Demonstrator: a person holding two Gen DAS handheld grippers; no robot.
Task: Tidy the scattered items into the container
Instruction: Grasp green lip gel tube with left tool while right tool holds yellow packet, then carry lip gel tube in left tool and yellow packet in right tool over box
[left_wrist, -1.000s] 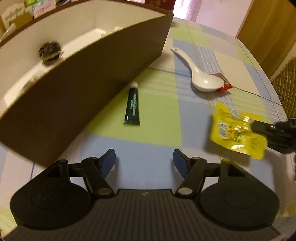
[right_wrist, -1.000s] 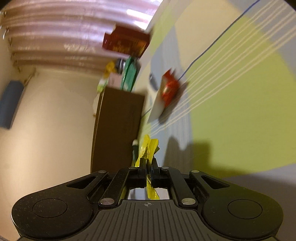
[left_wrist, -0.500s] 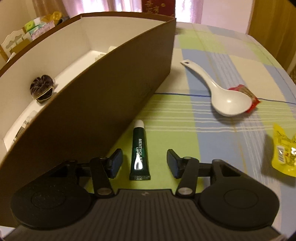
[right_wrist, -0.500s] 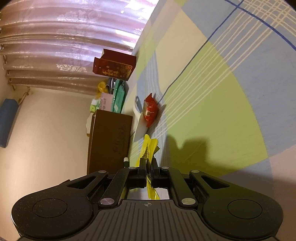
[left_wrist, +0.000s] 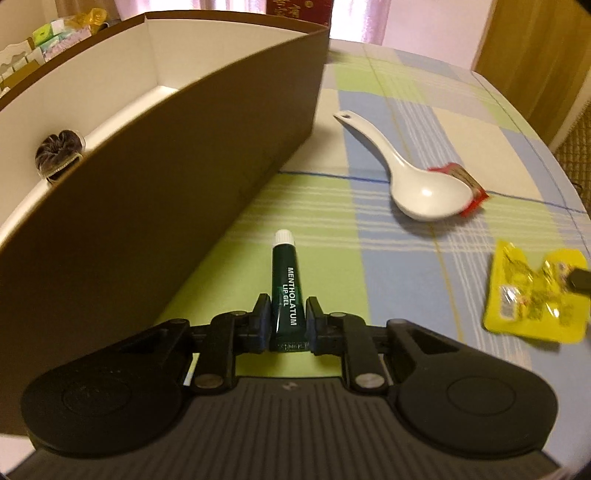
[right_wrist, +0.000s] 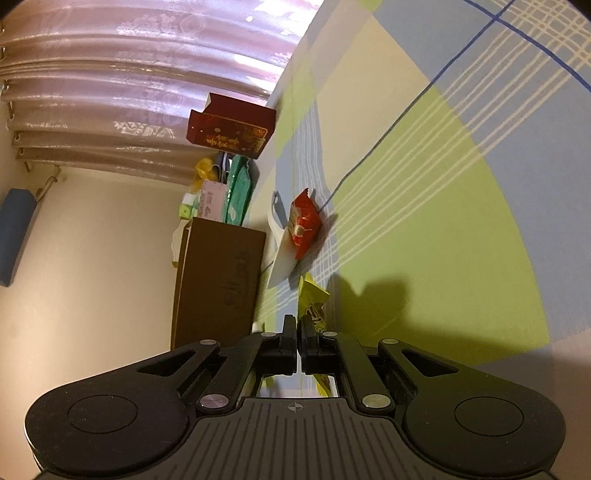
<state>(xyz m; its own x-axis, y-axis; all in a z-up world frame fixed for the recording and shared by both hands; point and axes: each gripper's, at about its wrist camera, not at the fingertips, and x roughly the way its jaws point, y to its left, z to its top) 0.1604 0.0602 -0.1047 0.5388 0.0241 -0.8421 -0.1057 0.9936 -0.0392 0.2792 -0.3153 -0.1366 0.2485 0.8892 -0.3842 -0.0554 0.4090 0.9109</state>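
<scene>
A dark green lip gel tube (left_wrist: 287, 273) with a white cap lies on the checked tablecloth beside the brown box (left_wrist: 184, 177). My left gripper (left_wrist: 288, 301) is closing on the tube's rear half, and both pads touch its sides. At the right edge of the left wrist view, a yellow snack packet (left_wrist: 532, 299) hangs just above the cloth. My right gripper (right_wrist: 299, 328) is shut on that yellow packet (right_wrist: 314, 302). A white ceramic spoon (left_wrist: 424, 192) rests partly on a red sachet (left_wrist: 469, 184). The right wrist view shows the same red sachet (right_wrist: 304, 225) ahead of the held packet.
The box's white inside holds a dark scrunchie (left_wrist: 57, 153) and other small items at the left. A dark red carton (right_wrist: 229, 131) and several packets stand at the table's far end by the curtain. The table edge curves along the right.
My left gripper came in over the lip gel tube and its jaws closed from wide apart onto it. The right gripper stayed shut on the yellow packet.
</scene>
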